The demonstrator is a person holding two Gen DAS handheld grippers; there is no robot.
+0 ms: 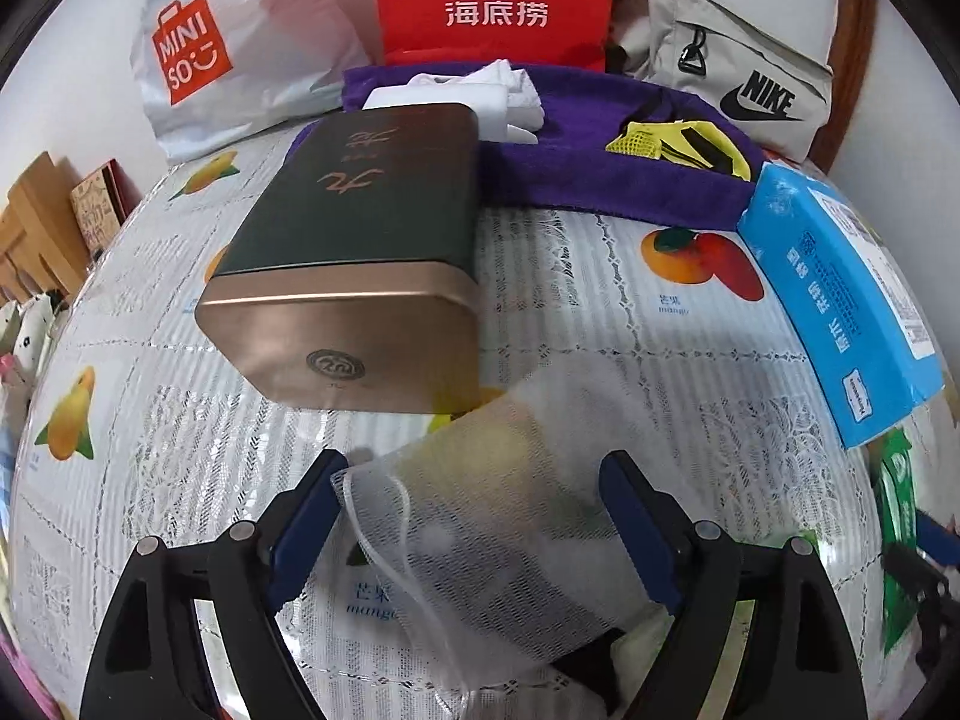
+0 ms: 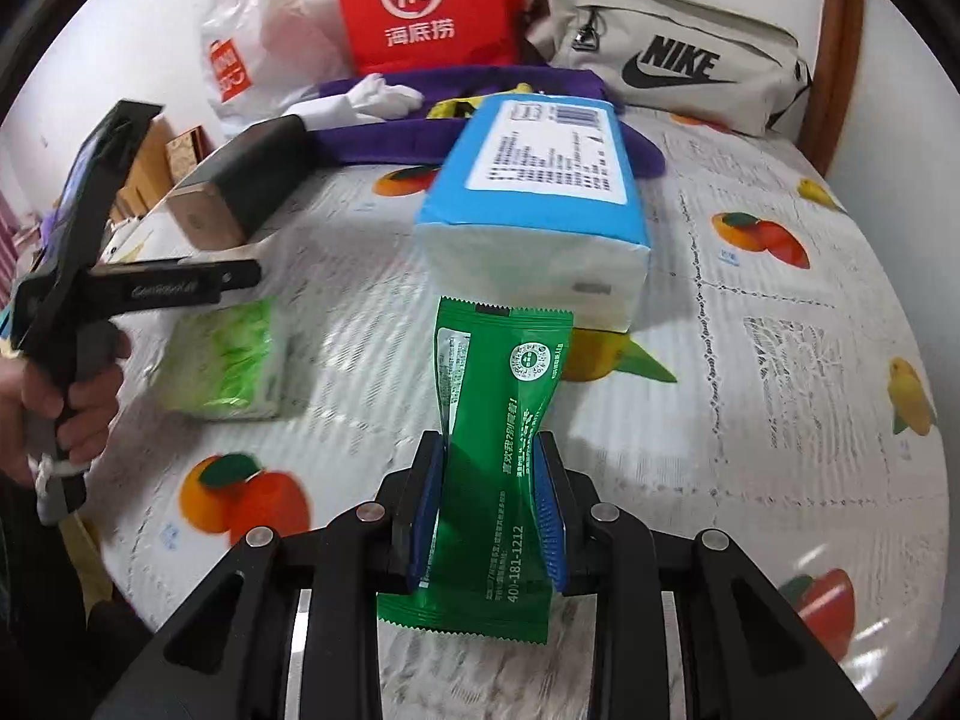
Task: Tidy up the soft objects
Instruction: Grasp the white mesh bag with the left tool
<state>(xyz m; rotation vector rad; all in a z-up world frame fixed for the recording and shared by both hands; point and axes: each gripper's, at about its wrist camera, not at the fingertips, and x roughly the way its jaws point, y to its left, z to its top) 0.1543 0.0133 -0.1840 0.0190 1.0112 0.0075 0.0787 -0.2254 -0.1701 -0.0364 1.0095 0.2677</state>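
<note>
Covering the whole counter (image 1: 600,324) is a white lace-patterned cloth printed with mangoes and other fruit. At its far edge, against the wall, stand a white Miniso bag (image 1: 198,54), a red paper bag (image 1: 492,0) and a grey Nike pouch (image 2: 672,54), with a purple cloth (image 1: 600,168) spread in front of them carrying some white fabric (image 1: 510,96) and a yellow mesh item (image 1: 678,144). A dark green and bronze tin (image 1: 354,252) lies on its side near the middle. A blue tissue pack (image 2: 534,198) lies to its right.

The left gripper (image 1: 474,522) has its jaws spread wide, one on each side of a white mesh pouch (image 1: 504,516) that lies on the cloth just in front of the tin; the pads do not press on it. In the right wrist view this pouch appears as a blurred pale green bundle beside the person's hand (image 2: 54,396).

The right gripper (image 2: 489,504) is clamped on a green sachet (image 2: 498,438), pinching its middle so that the packet narrows there, held upright just in front of the tissue pack.
</note>
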